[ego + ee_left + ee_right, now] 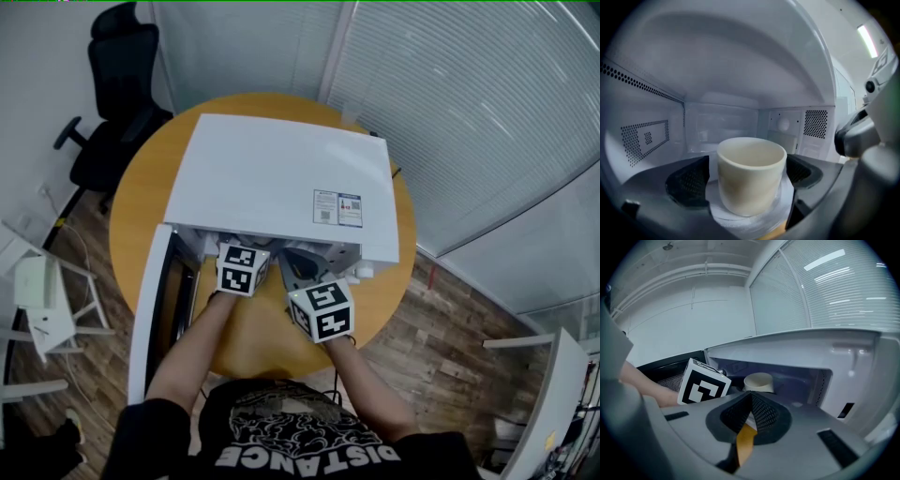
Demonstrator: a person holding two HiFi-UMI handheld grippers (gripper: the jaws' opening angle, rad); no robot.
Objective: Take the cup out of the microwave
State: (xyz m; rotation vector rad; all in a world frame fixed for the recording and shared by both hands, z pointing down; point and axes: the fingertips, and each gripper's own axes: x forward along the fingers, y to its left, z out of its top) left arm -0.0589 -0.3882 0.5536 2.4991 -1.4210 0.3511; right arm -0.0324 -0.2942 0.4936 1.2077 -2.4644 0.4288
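Observation:
A cream cup [750, 178] stands upright on the glass turntable [785, 206] inside the open white microwave [281, 178]. My left gripper [746, 174] reaches into the cavity, and its dark pads [689, 180] stand wide on either side of the cup without pressing on it. From above only its marker cube [242, 269] shows at the oven's mouth. My right gripper [751, 397] hovers just outside the opening, shut with nothing in it. From there the cup [758, 382] shows beyond its tips.
The microwave sits on a round wooden table [141, 206], its door [150, 309] swung open to the left. A black office chair [117, 94] and a white chair [42, 300] stand left of the table. Blinds cover the glass wall [487, 112] behind.

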